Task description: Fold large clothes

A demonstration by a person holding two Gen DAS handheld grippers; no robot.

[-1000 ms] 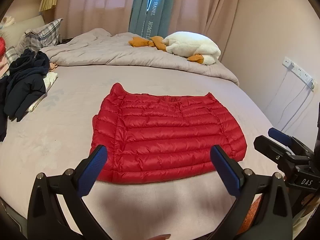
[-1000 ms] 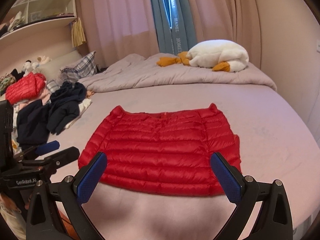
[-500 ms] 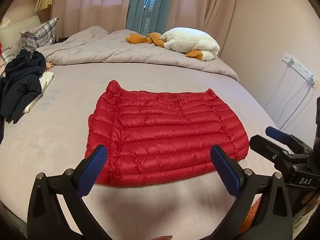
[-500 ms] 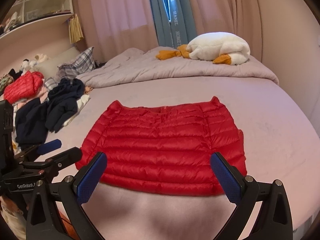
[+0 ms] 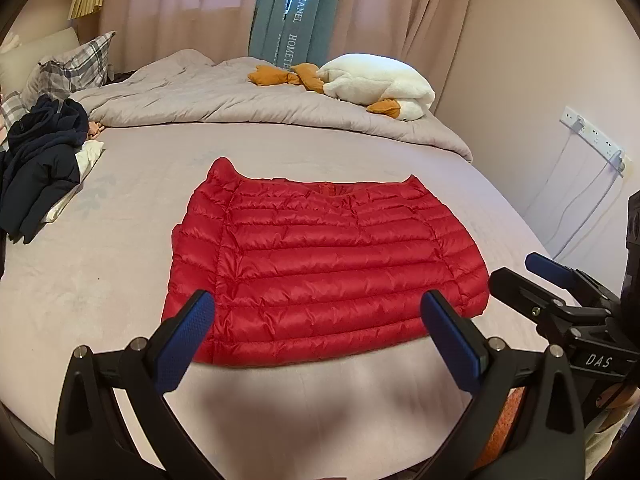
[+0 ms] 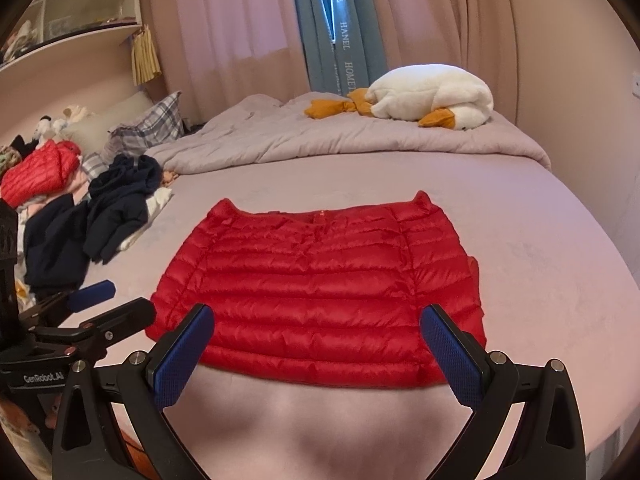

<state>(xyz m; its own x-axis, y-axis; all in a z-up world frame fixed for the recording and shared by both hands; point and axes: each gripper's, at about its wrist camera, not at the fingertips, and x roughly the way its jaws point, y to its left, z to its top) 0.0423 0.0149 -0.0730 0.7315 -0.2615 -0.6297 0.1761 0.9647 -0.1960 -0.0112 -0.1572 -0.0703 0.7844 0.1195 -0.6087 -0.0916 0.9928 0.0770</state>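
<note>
A red quilted down jacket (image 5: 320, 264) lies flat on the bed, folded into a rectangle with its sleeves tucked in; it also shows in the right wrist view (image 6: 320, 280). My left gripper (image 5: 320, 340) is open and empty, hovering over the jacket's near hem. My right gripper (image 6: 320, 344) is open and empty, also just above the near hem. Each gripper shows in the other's view: the right one (image 5: 560, 296) at the right side, the left one (image 6: 92, 312) at the left side.
The bed sheet (image 5: 120, 272) is pale pink. A bunched grey duvet (image 5: 240, 100) and a white goose plush (image 5: 376, 84) lie at the back. Dark clothes (image 6: 100, 216) and another red jacket (image 6: 36, 172) are piled at the left. A wall with sockets (image 5: 592, 136) is at the right.
Both grippers have moved forward, a little closer to the jacket's near hem. The jacket has not moved. Both stay open.
</note>
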